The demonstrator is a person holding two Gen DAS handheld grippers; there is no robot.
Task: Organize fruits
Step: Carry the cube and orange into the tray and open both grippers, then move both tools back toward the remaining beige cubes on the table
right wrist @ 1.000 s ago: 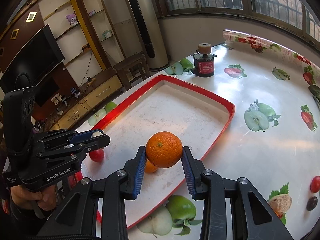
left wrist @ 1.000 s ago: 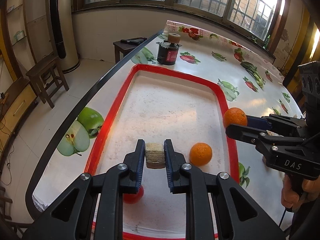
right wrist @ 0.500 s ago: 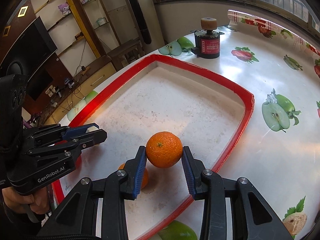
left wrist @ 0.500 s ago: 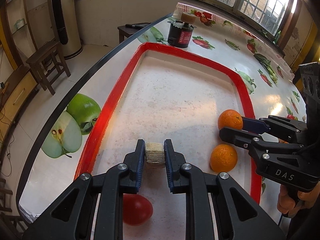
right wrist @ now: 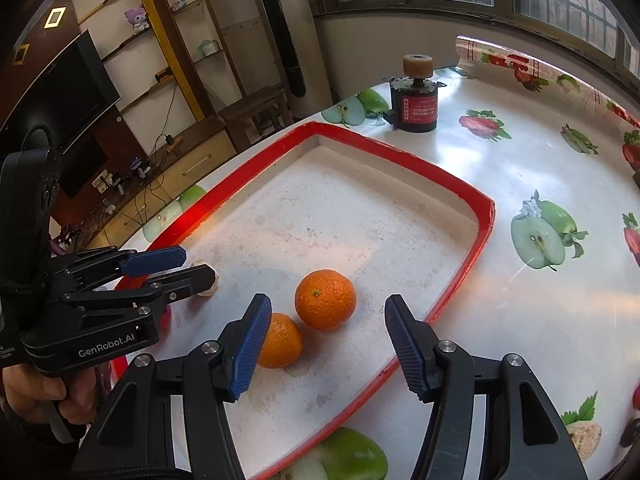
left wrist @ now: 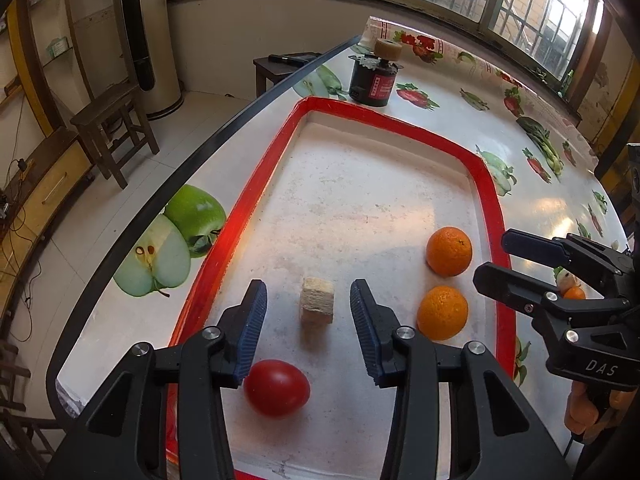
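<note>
A red-rimmed white tray [left wrist: 486,184] lies on the table. On its floor stands a beige block [left wrist: 317,306], between the jaws of my left gripper [left wrist: 308,286]; the jaws are opening and the pads do not touch it. A red fruit [left wrist: 277,388] lies under that gripper. Two oranges [left wrist: 449,251] [left wrist: 442,312] rest near the tray's right rim. My right gripper [right wrist: 329,300] hangs over the farther orange [right wrist: 325,299], its jaws opening, pads clear of the fruit. The nearer orange [right wrist: 280,346] sits behind its left pad.
A black cylinder with a red label [left wrist: 376,80] stands beyond the tray's far rim. The table's dark edge [left wrist: 168,168] runs along the left, with a wooden stool [left wrist: 108,120] on the floor below. Small red and dark items [right wrist: 632,432] lie at the right.
Both grippers have opened. The left one let go of the beige block and the right one let go of the orange; both things now rest on the tray floor.
</note>
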